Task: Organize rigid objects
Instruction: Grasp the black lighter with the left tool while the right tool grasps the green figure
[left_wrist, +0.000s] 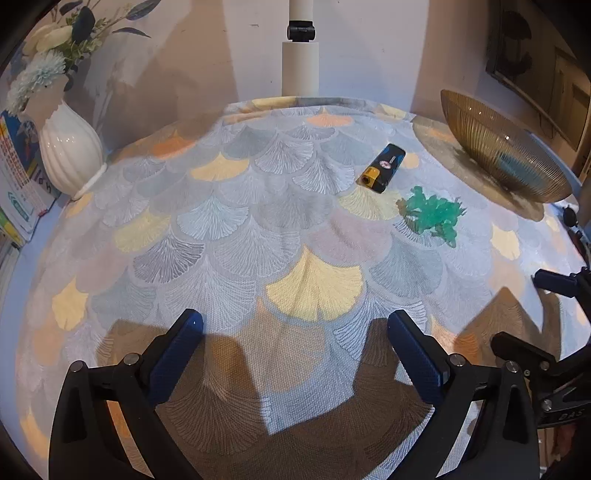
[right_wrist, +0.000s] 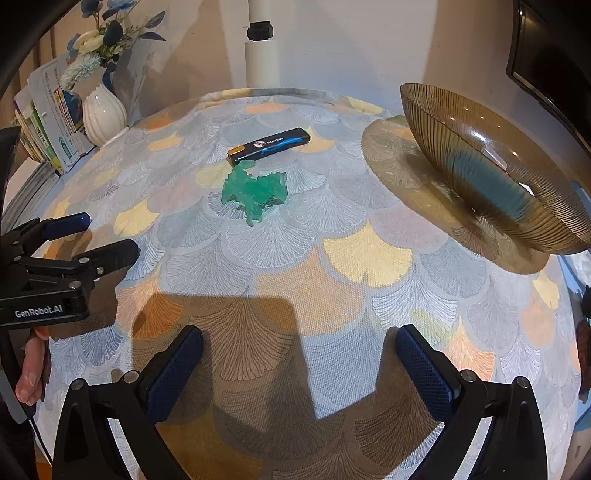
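Lying on the patterned tablecloth (right_wrist: 258, 266), the lighter (right_wrist: 269, 146) and green figurine (right_wrist: 255, 194) are being viewed touching, left of the ribbed bowl (right_wrist: 491, 177). Left gripper (left_wrist: 295, 356) and right gripper (right_wrist: 299, 363) are being held wide, empty.

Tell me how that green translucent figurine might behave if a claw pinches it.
The green figurine looks like stiff moulded plastic, so probably rigid and light. Its thin projecting limbs may snap or slip between pads. Lying on the patterned cloth, it seems unlikely to roll.
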